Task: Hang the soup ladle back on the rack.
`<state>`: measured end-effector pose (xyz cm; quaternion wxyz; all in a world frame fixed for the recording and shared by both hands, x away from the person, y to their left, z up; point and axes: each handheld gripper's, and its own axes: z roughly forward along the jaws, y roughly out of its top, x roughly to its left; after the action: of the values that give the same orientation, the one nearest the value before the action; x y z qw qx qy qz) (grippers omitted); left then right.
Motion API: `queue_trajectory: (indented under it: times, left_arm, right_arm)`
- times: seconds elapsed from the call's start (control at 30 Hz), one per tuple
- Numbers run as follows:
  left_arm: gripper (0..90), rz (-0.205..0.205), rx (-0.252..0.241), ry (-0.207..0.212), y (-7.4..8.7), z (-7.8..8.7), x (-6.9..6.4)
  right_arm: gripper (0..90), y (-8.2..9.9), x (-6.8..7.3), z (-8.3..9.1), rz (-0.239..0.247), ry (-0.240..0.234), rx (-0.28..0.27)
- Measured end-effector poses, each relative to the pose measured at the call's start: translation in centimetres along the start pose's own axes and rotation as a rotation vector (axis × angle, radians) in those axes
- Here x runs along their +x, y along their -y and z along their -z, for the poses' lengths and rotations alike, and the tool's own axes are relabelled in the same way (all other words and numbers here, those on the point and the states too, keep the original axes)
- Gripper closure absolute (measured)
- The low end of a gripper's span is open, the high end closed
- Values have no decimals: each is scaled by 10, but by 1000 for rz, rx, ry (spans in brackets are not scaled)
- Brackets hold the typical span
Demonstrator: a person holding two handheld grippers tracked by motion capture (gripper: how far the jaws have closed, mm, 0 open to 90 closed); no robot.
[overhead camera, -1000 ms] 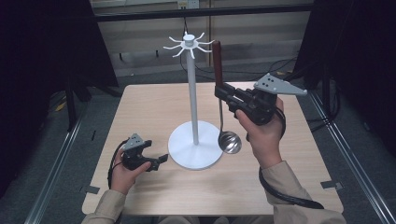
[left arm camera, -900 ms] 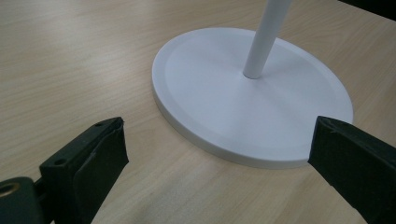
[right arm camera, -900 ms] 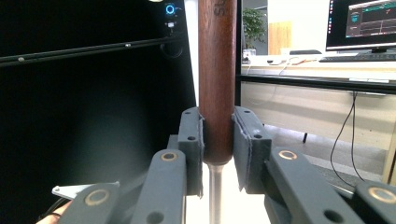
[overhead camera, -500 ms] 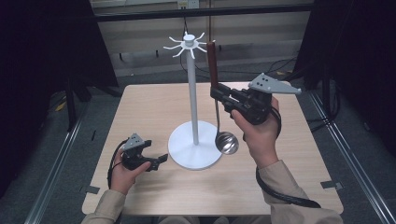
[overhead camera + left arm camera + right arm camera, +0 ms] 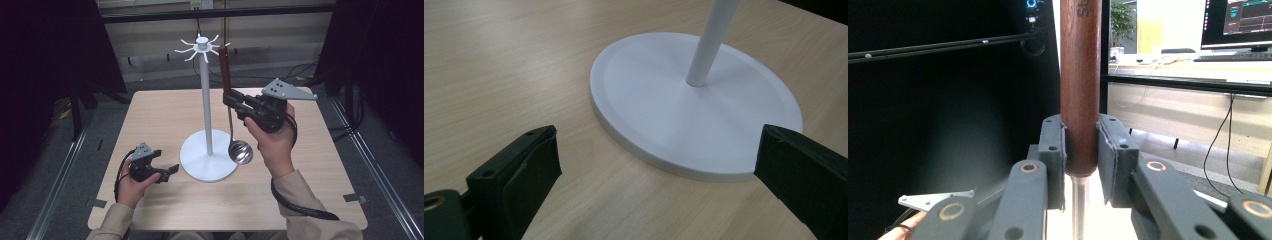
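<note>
A ladle with a brown wooden handle and a steel bowl hangs upright, its bowl just above the table beside the stand's base. My right gripper is shut on the handle's lower end; in the right gripper view both pads press the handle. The handle's top is close to a hook of the white stand's hook ring; whether they touch I cannot tell. My left gripper rests open on the table, left of the round base, nothing between its jaws.
The stand's thin white pole rises from the base in the middle of the wooden table. Dark curtains and metal floor rails flank the table. A cable trails from the right gripper over the table's front right.
The right gripper has shifted slightly left toward the stand's pole, carrying the ladle with it. The left gripper has stayed in place.
</note>
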<state>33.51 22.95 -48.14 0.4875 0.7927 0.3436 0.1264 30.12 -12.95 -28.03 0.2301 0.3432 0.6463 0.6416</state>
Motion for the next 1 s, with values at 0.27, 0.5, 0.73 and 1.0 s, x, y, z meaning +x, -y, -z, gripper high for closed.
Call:
queue_trajectory:
  times: [0.27,0.5,0.73,1.0]
  left_arm:
    - [40,1,-2,5,0,0,0]
    - [40,2,1,3,1,0,0]
    - [40,-1,2,4,1,0,1]
    - [40,3,1,6,1,0,1]
  right_arm:
    - [750,1,1,-4,2,-4,3]
    - [749,2,1,-8,5,-3,2]
    - [749,2,1,-11,3,-5,2]
    - [749,2,1,-15,0,-7,-2]
